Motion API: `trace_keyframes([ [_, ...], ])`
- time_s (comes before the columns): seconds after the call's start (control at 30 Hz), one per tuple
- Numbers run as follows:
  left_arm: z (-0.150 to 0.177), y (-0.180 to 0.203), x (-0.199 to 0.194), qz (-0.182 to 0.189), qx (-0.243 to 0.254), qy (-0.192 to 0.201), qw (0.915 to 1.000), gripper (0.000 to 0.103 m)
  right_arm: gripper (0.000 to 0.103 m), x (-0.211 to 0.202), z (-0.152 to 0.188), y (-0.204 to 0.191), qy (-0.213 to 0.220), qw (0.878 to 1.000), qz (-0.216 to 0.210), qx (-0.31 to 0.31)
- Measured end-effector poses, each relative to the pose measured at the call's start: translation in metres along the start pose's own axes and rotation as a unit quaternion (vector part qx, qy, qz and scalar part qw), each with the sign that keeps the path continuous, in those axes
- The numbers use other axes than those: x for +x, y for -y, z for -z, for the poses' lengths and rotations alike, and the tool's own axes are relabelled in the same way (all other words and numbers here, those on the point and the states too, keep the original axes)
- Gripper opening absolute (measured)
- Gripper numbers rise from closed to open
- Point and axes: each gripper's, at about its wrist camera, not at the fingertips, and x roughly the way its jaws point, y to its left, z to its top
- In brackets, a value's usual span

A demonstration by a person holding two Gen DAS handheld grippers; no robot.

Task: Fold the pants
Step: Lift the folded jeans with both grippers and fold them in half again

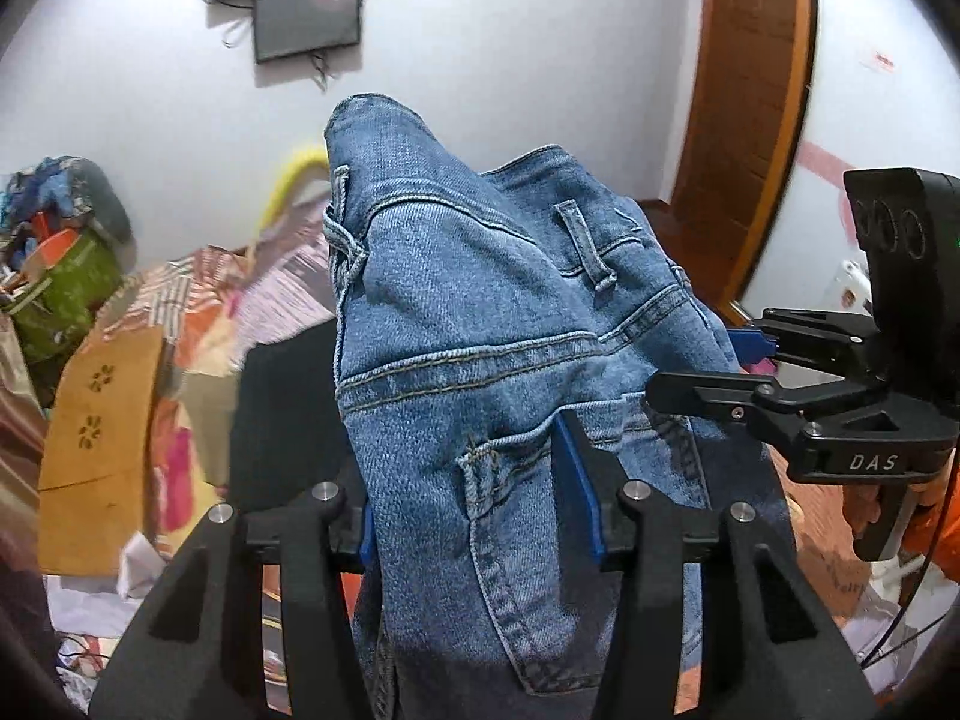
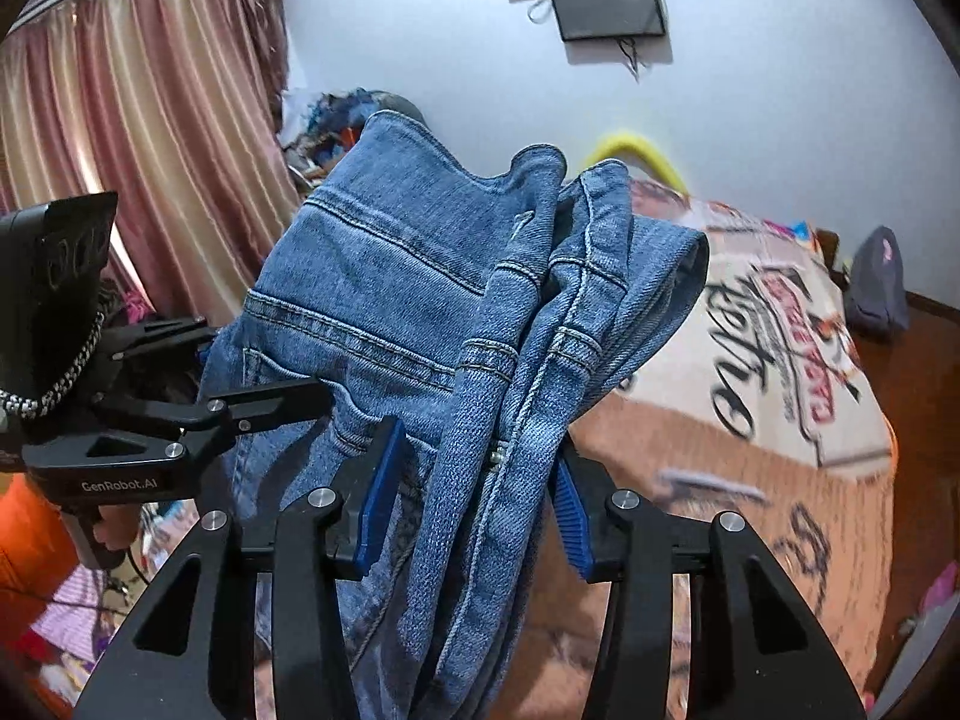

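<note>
Blue denim pants (image 1: 480, 324) hang in the air, held up at the waistband end by both grippers. My left gripper (image 1: 474, 510) is shut on the denim near a back pocket; its blue pads (image 1: 579, 498) press the fabric. My right gripper (image 2: 468, 510) is shut on a bunched fold of the same pants (image 2: 420, 276). The right gripper also shows in the left wrist view (image 1: 708, 384), clamped on the pants' right edge. The left gripper shows in the right wrist view (image 2: 264, 402) at the pants' left edge. The legs hang down out of view.
A bed with a printed blanket (image 2: 750, 360) lies below and to the right. Piled clothes and bags (image 1: 66, 276) sit at the left by pink curtains (image 2: 138, 120). A wooden door (image 1: 750, 120) and a wall screen (image 1: 306, 18) stand behind.
</note>
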Motion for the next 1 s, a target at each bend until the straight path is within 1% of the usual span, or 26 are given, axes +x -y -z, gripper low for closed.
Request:
trace_keyframes([
  [0.13,-0.011,-0.025,0.000,-0.019,-0.009,0.012,0.9997,0.049,0.043,0.022,-0.024,-0.009,0.010,1.000,-0.006,-0.018],
  [0.27,-0.022,-0.051,0.012,-0.030,-0.017,0.016,0.9993,0.049,0.043,0.047,-0.046,-0.007,0.014,1.000,-0.016,-0.021],
  [0.3,-0.025,-0.058,0.017,-0.032,-0.019,0.014,0.9992,0.049,0.043,0.049,-0.047,-0.010,0.015,1.000,-0.017,-0.021],
  [0.43,-0.036,-0.079,0.043,-0.043,-0.022,-0.002,0.9988,0.049,0.043,0.082,-0.062,-0.006,0.010,1.000,-0.017,-0.016],
  [0.57,-0.044,-0.101,0.079,-0.050,-0.016,-0.017,0.9984,0.049,0.043,0.119,-0.072,0.002,-0.005,1.000,-0.019,-0.002],
  [0.67,-0.048,-0.113,0.105,-0.054,-0.016,-0.019,0.9982,0.049,0.042,0.145,-0.078,0.011,-0.011,1.000,-0.011,0.003],
  [0.77,-0.051,-0.128,0.134,-0.055,-0.027,-0.019,0.9980,0.049,0.042,0.165,-0.085,0.018,-0.013,1.000,-0.001,0.005],
  [0.83,-0.054,-0.140,0.155,-0.052,-0.037,-0.020,0.9977,0.049,0.042,0.181,-0.090,0.025,-0.016,1.000,0.009,0.005],
  [0.93,-0.053,-0.158,0.186,-0.045,-0.066,-0.024,0.9965,0.049,0.042,0.206,-0.097,0.037,-0.019,1.000,0.020,0.004],
  [1.0,-0.047,-0.171,0.210,-0.046,-0.090,-0.044,0.9938,0.049,0.042,0.219,-0.098,0.044,-0.026,0.999,0.021,0.007],
])
